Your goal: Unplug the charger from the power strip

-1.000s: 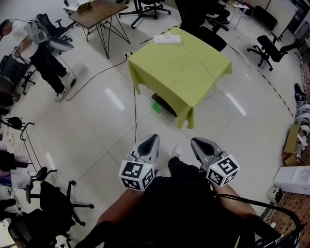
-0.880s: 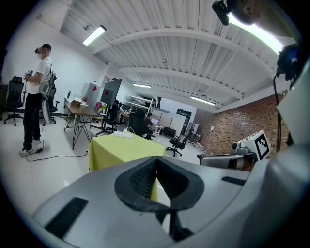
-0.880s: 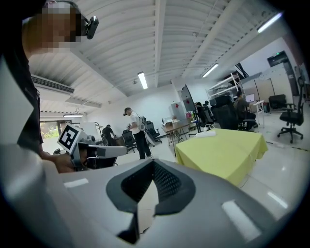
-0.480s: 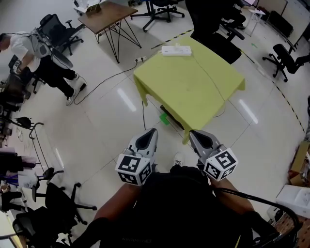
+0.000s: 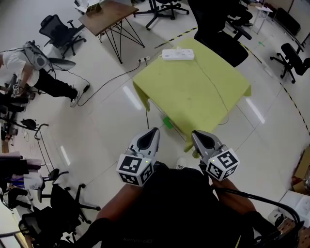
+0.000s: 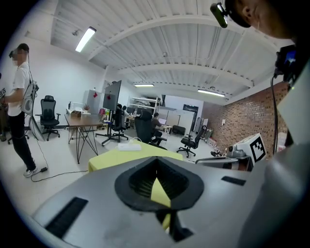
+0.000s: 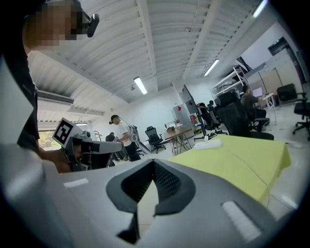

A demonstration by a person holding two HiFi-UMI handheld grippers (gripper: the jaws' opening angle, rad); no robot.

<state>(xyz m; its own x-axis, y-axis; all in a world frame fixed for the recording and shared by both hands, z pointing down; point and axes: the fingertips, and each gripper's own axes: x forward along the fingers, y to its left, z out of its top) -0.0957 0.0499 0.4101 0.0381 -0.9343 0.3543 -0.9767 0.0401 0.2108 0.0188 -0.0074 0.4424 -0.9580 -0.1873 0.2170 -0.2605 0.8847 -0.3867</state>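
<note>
A white power strip (image 5: 178,54) lies at the far corner of the yellow-green clothed table (image 5: 193,97). A small white plug stands on it, and a thin cable (image 5: 211,85) runs from it across the cloth to the near right edge. My left gripper (image 5: 154,130) and right gripper (image 5: 195,133) are held side by side short of the table's near corner, both shut and empty. The left gripper view has the power strip (image 6: 130,147) far beyond the closed left gripper (image 6: 156,162). In the right gripper view the power strip (image 7: 207,144) lies far past the right gripper (image 7: 154,163).
A wooden table (image 5: 104,13) on black legs stands at the back left. A floor socket (image 5: 143,60) trails a black cable. Office chairs (image 5: 60,30) stand around, one black chair (image 5: 220,36) behind the clothed table. A person (image 5: 26,65) bends at far left. A green item (image 5: 167,122) lies under the table.
The clothed table has come nearer to both grippers, which kept side by side and shut. The person at the left has shifted further toward the frame's edge.
</note>
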